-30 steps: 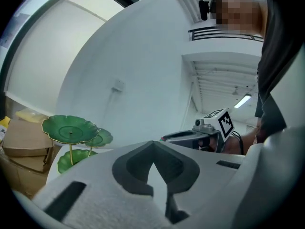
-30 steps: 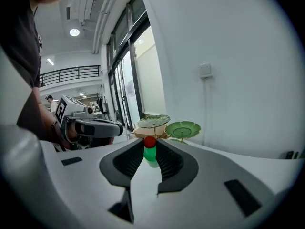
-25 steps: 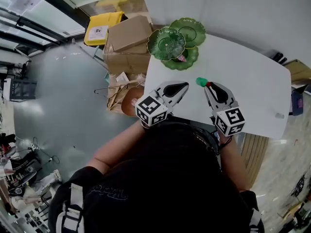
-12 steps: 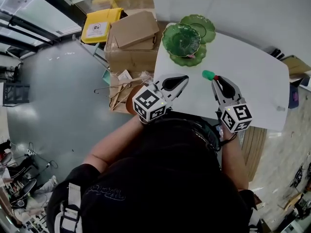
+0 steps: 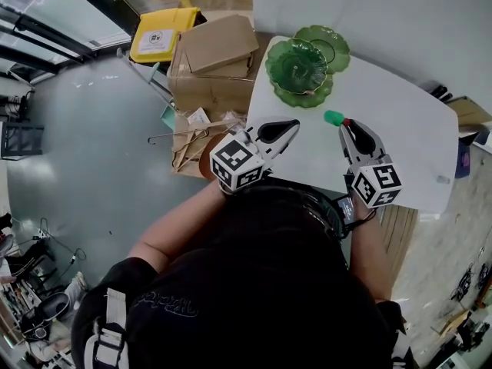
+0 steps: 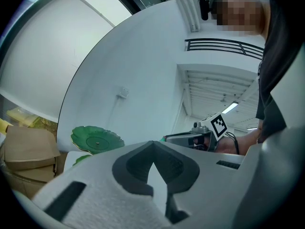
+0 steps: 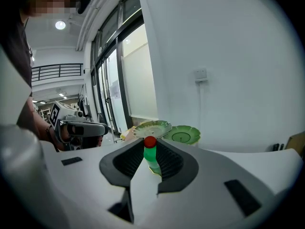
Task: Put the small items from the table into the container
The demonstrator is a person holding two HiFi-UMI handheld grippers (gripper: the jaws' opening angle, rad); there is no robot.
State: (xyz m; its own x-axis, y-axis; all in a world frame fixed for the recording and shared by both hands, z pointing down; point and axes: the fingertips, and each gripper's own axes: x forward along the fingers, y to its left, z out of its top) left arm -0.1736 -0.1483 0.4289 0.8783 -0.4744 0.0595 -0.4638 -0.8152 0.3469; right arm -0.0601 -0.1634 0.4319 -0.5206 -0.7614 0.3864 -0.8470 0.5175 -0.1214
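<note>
My right gripper is shut on a small green bottle-shaped item with a red cap, held above the white table. In the right gripper view the item stands upright between the jaws. The green leaf-shaped tiered dish sits at the table's far left corner, ahead of both grippers. It also shows in the right gripper view as the dish and in the left gripper view as the dish. My left gripper hovers over the table's left edge, jaws together and empty.
Cardboard boxes and a yellow box stand on the floor left of the table, with wire hangers below them. A small grey piece lies near the table's right edge. A wall rises behind the table.
Both grippers have moved a little closer to the green dish. The right one still grips the green item.
</note>
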